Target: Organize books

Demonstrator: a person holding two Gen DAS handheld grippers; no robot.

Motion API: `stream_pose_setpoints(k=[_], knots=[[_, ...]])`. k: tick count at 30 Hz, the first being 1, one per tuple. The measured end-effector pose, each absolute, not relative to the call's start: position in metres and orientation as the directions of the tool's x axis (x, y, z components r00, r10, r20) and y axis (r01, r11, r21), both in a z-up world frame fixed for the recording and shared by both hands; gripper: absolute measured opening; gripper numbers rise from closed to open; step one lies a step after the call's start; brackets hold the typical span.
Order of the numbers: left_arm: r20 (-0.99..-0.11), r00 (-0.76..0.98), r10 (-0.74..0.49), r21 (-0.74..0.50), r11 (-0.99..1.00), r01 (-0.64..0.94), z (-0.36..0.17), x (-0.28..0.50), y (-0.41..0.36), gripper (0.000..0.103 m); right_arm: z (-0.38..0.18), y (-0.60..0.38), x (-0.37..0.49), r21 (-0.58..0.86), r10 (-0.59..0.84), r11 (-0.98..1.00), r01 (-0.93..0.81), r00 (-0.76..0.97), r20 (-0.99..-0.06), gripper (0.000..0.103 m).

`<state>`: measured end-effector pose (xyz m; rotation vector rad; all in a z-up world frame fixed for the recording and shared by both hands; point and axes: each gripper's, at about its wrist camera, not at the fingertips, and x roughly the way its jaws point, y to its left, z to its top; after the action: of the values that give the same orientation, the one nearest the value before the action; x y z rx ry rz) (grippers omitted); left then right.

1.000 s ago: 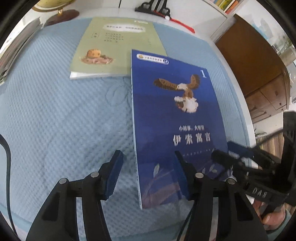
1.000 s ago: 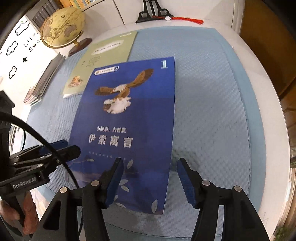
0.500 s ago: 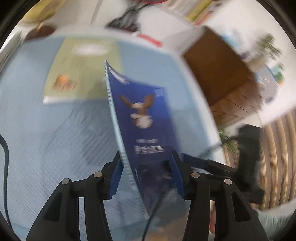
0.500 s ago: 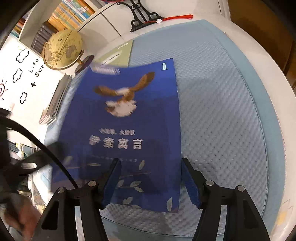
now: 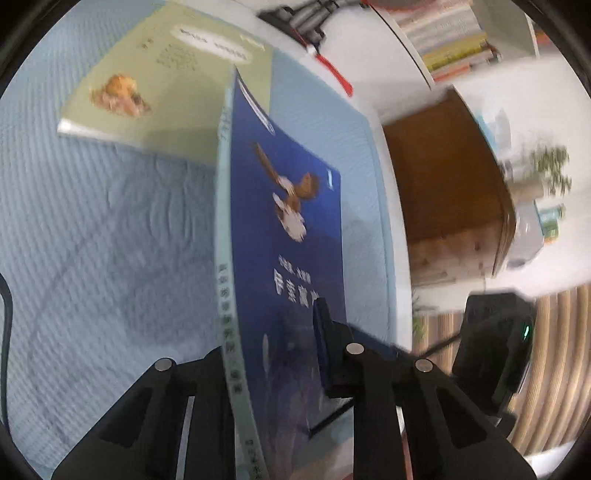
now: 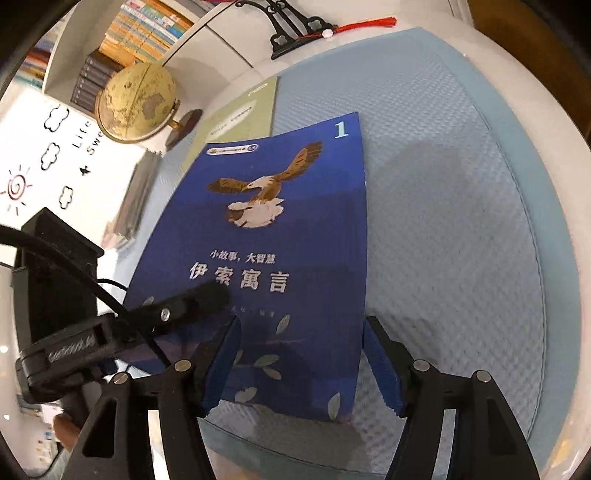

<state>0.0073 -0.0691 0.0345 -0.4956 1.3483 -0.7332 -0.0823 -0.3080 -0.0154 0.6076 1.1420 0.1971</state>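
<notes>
The pale blue quilted mat covers most of the white table, and everything else I place against the blue eagle book. That book lies across the mat's middle, its spine side lifted and its far edge down on the mat. Behind it a green book lies flat, partly hidden by the raised cover. Beyond that stand a globe and a black stand with a red tassel. My left gripper is clamped on the blue book's near spine corner. My right gripper straddles the book's near edge, jaws partly spread, pads clear of it.
</notes>
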Motion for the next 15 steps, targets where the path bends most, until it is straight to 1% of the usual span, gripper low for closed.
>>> stream_pose_setpoints(k=[3,5,6,7,9,10,12,13,14,15], knots=[[-0.617,0.038,-0.786,-0.779,0.617,0.109,0.036,0.029,-0.067,0.014,-0.007,-0.319,-0.075,0.588,0.489,0.797,0.138,0.424,-0.763,0.066],[-0.571,0.024,-0.821,-0.817,0.571,0.078,0.039,0.039,-0.069,0.014,-0.006,-0.332,-0.071,0.627,0.526,0.764,0.152,0.416,-0.742,0.070],[-0.541,0.011,-0.841,-0.839,0.541,0.052,0.039,0.043,-0.070,0.014,-0.010,-0.341,-0.069,0.664,0.563,0.728,0.170,0.403,-0.721,0.074],[-0.516,0.004,-0.857,-0.856,0.516,0.026,0.038,0.046,-0.071,0.014,-0.016,-0.347,-0.067,0.700,0.600,0.690,0.185,0.394,-0.696,0.076],[-0.475,-0.007,-0.880,-0.879,0.474,-0.038,0.033,0.050,-0.073,0.014,-0.028,-0.354,-0.060,0.762,0.675,0.617,0.197,0.365,-0.641,0.076],[-0.462,-0.012,-0.887,-0.885,0.462,-0.063,0.032,0.047,-0.067,0.014,-0.038,-0.357,-0.055,0.810,0.734,0.552,0.199,0.344,-0.585,0.076],[-0.422,-0.022,-0.907,-0.899,0.421,-0.124,0.025,0.047,-0.065,0.014,-0.046,-0.359,-0.049,0.863,0.784,0.467,0.194,0.361,-0.505,0.074],[-0.410,-0.023,-0.912,-0.900,0.409,-0.150,0.021,0.046,-0.063,0.014,-0.049,-0.359,-0.045,0.885,0.798,0.428,0.185,0.383,-0.466,0.065],[-0.414,-0.023,-0.910,-0.897,0.412,-0.158,0.020,0.045,-0.063,0.014,-0.051,-0.359,-0.042,0.905,0.812,0.386,0.177,0.401,-0.424,0.058],[-0.442,-0.021,-0.897,-0.885,0.440,-0.152,0.019,0.045,-0.063,0.013,-0.055,-0.359,-0.037,0.926,0.829,0.334,0.177,0.413,-0.378,0.042]])
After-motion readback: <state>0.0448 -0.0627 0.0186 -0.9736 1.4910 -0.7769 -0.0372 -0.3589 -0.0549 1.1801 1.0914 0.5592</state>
